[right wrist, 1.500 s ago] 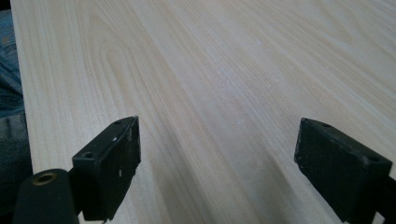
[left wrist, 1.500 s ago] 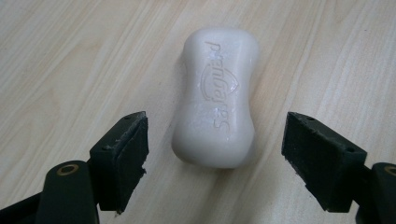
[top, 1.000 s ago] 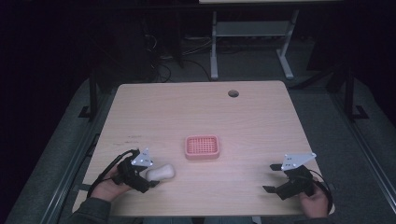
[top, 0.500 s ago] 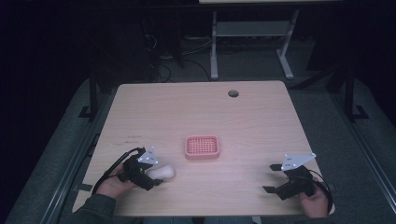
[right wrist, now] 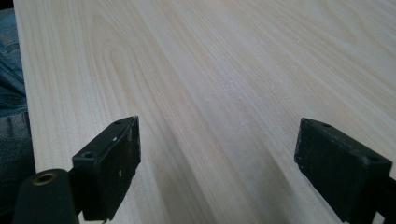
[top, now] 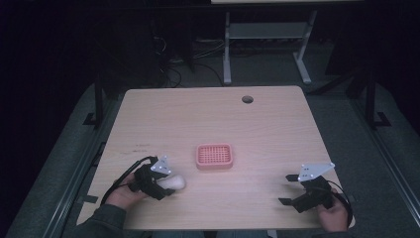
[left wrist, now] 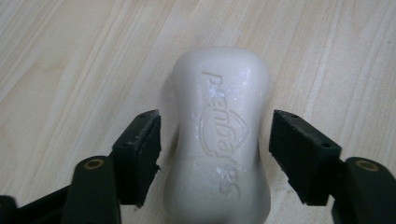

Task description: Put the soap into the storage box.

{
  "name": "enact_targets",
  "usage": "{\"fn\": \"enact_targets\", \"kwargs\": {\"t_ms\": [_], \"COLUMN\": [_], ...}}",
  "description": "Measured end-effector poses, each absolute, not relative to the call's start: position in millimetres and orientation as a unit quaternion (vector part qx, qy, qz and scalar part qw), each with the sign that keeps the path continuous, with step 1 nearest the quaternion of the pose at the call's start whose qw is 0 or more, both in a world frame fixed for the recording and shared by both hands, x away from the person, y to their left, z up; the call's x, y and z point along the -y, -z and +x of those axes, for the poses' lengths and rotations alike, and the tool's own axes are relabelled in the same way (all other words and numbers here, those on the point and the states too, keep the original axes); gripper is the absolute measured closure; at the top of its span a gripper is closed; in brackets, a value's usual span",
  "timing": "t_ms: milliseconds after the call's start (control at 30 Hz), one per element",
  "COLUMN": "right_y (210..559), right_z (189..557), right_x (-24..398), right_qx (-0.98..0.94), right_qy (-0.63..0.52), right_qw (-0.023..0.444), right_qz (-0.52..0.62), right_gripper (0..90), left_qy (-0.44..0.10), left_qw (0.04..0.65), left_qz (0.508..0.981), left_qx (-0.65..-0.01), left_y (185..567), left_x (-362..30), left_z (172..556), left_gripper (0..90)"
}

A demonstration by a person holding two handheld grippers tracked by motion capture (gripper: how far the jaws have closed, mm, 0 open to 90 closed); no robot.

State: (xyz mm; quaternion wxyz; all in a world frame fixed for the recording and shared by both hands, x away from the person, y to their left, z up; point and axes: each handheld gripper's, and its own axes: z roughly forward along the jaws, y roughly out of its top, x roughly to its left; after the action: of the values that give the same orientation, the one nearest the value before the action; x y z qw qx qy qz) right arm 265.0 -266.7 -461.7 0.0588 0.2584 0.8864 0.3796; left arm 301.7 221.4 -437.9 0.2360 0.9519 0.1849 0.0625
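Observation:
A white soap bar (top: 176,182) with embossed lettering lies on the wooden table (top: 208,114) near its front left. My left gripper (top: 167,184) reaches over it from the left, and the bar (left wrist: 222,135) lies lengthwise between the jaws. The left gripper (left wrist: 215,135) has just been closing. A narrow gap still shows at the left pad (left wrist: 140,154), and the right pad (left wrist: 299,154) is at the bar's edge. My right gripper (top: 286,189) rests at the front right, and its jaws (right wrist: 217,154) stand wide open over bare wood.
A pink slotted soap dish (top: 214,155) sits in the middle of the table, a short way right of the soap. A round cable hole (top: 247,99) lies near the far edge. Dark floor and a metal frame (top: 262,44) are beyond the table.
The left gripper's jaws have narrowed around the soap bar, which has stayed in place on the table. The right gripper has not moved.

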Motion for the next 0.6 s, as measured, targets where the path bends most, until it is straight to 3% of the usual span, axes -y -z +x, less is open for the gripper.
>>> {"fn": "enact_targets", "kwargs": {"t_ms": [600], "right_y": [462.0], "right_z": [265.0], "right_x": [267.1], "right_qx": [-0.887], "right_qy": [-0.38], "right_qw": [0.059], "right_qz": [0.256], "right_gripper": [14.2], "left_qy": [-0.055], "left_qw": [0.227], "left_qz": [0.955], "left_qx": [-0.181], "left_y": [441.4], "left_x": [-220.0], "left_z": [303.6], "left_gripper": [46.0]}}
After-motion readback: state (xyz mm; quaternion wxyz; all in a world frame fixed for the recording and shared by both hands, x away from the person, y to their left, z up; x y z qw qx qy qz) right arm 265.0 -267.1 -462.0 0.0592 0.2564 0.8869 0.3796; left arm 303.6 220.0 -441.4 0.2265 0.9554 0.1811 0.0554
